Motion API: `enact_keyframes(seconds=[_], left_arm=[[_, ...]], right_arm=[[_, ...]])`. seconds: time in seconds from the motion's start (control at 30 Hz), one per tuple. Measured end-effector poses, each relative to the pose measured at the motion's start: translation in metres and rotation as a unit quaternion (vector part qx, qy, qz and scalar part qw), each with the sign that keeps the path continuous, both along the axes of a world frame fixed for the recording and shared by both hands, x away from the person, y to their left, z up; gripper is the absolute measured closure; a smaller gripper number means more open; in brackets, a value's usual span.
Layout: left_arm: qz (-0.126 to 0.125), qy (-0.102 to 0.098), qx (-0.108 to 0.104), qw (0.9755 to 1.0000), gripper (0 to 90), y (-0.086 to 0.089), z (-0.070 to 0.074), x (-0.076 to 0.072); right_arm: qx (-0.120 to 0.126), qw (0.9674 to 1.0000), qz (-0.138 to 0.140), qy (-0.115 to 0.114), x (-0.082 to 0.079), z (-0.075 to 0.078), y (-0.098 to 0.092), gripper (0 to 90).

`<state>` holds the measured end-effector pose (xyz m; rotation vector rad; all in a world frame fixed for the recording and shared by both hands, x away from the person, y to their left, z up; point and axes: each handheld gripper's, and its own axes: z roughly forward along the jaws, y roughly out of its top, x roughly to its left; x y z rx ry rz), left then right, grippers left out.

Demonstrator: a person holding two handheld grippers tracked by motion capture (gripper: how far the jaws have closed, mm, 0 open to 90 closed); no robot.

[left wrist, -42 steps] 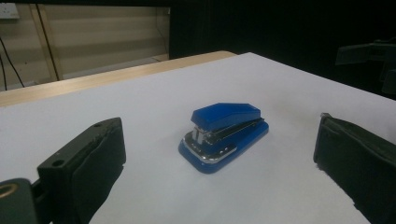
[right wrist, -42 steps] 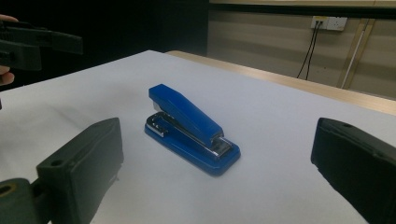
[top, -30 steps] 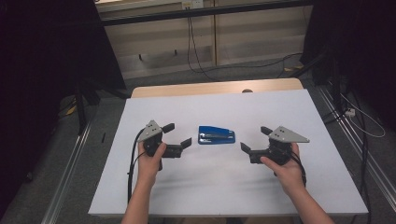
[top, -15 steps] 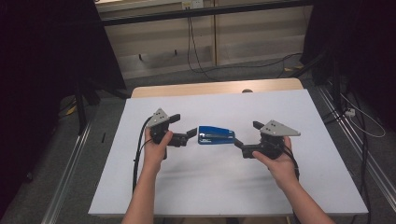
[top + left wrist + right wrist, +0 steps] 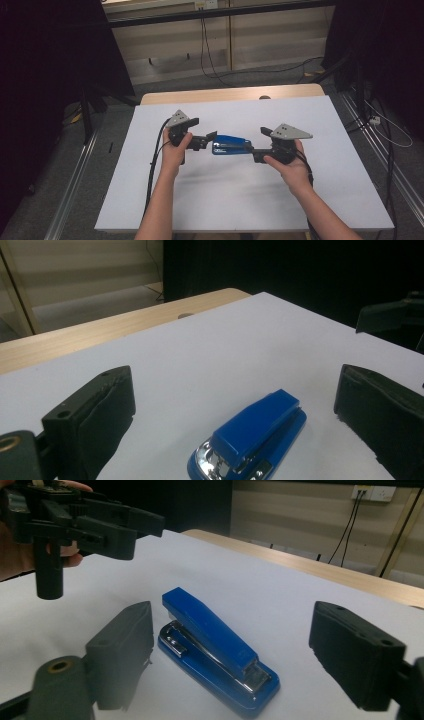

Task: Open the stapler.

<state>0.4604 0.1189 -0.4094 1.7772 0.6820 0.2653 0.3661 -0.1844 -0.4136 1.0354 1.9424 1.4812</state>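
A blue stapler [image 5: 231, 144] lies flat on the white tabletop [image 5: 225, 200], between my two grippers. My left gripper [image 5: 207, 141] comes at its left end with jaws wide open; in the left gripper view the stapler [image 5: 255, 435], metal end nearest, lies between the jaws of the left gripper [image 5: 239, 385], untouched. My right gripper [image 5: 259, 145] faces the right end. Its jaws have just been closing, and the stapler [image 5: 215, 645] sits between them in the right gripper [image 5: 237, 627] view, with a gap at each pad. The left gripper [image 5: 125, 527] also appears beyond it.
A strip of bare wood [image 5: 225, 95] runs along the table's far edge. Beyond it are a grey floor with cables [image 5: 210, 60] and dark curtains at both sides. Metal rails [image 5: 75, 180] flank the table.
Both hands have moved inward toward the stapler, from a hand's width away to its two ends. The right jaws stand narrower than before. The stapler has not moved.
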Motion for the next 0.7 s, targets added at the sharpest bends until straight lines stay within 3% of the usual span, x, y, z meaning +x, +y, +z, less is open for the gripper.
enact_keyframes(seconds=[0.13,0.2,0.27,0.3,0.37,0.4,0.43,0.5,0.7], left_arm=[[0.003,-0.002,0.0,1.0,3.3,-0.002,0.001,0.003],[-0.001,-0.001,-0.006,1.0,3.1,-0.003,0.001,0.002],[-0.006,0.007,-0.004,1.0,3.0,-0.005,0.0,0.001],[-0.007,0.01,0.002,0.9999,2.9,-0.008,-0.001,-0.001],[-0.007,0.011,0.003,0.9999,2.9,-0.01,-0.001,-0.002],[-0.008,0.01,0.003,0.9999,3.1,-0.011,-0.001,-0.002],[-0.015,0.001,0.009,0.9998,3.5,-0.013,0.0,-0.002],[-0.009,-0.001,0.012,0.9999,3.4,-0.01,0.0,0.0],[0.0,0.005,0.017,0.9998,3.0,-0.002,-0.003,0.006]], right_arm=[[0.005,0.9999,0.006,0.011,0.003,-0.003,0.003,26.5],[-0.001,0.9999,0.005,0.013,0.007,-0.006,0.006,33.9],[-0.005,0.9999,0.005,0.016,0.008,-0.007,0.007,35.7],[-0.009,0.9997,0.008,0.023,0.01,-0.01,0.009,45.3],[-0.01,0.9995,0.01,0.027,0.011,-0.011,0.01,49.8],[-0.015,0.9993,0.018,0.029,0.013,-0.012,0.012,66.3],[-0.025,0.9993,0.02,0.018,0.012,-0.012,0.013,76.2],[-0.039,0.9986,0.032,0.017,0.012,-0.011,0.016,86.8],[-0.034,0.9975,0.045,0.042,0.022,-0.016,0.022,90.0]])
